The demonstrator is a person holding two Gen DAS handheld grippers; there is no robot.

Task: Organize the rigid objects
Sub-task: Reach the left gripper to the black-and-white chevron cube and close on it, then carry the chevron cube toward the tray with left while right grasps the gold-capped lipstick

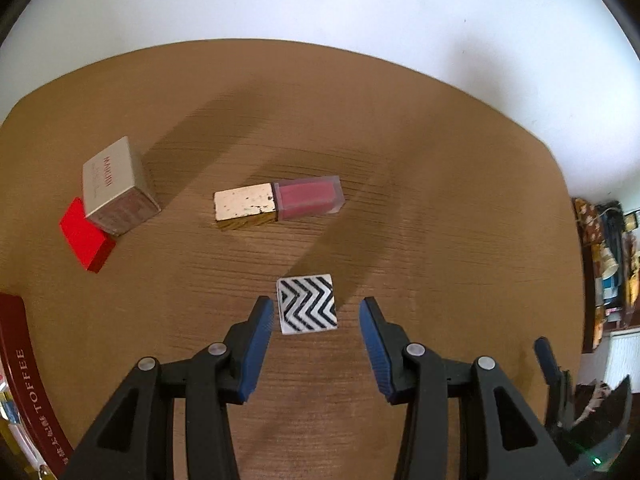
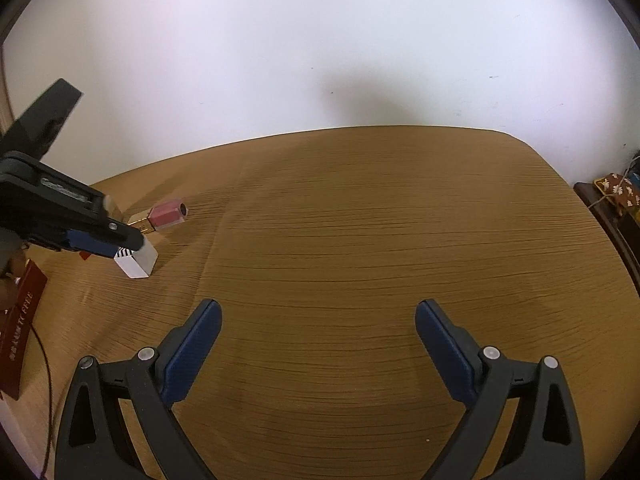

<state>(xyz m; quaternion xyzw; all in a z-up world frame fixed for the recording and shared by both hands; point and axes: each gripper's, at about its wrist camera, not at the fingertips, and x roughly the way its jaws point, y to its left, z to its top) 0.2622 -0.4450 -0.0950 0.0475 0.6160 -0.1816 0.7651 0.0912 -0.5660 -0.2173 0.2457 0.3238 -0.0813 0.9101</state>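
Observation:
A small white block with a black zigzag top (image 1: 307, 304) lies on the wooden table (image 1: 440, 200). My left gripper (image 1: 316, 308) points steeply down over it, fingertips on either side, open, pads not pressing on it. Farther back lies a lip gloss (image 1: 276, 204) with a gold cap and pink tube. A beige box (image 1: 116, 188) leans on a red box (image 1: 86, 236) at the left. In the right wrist view my right gripper (image 2: 318, 308) is wide open over bare wood with nothing between its pads. The block (image 2: 138, 264) and lip gloss (image 2: 166, 216) sit far left there, under the left gripper's finger (image 2: 96, 242).
A dark red toffee tin (image 1: 28, 380) stands at the table's left edge, also in the right wrist view (image 2: 20, 328), with a thin cable (image 2: 44, 380) beside it. Cluttered shelves (image 1: 608, 248) stand beyond the right edge. A white wall runs behind the table.

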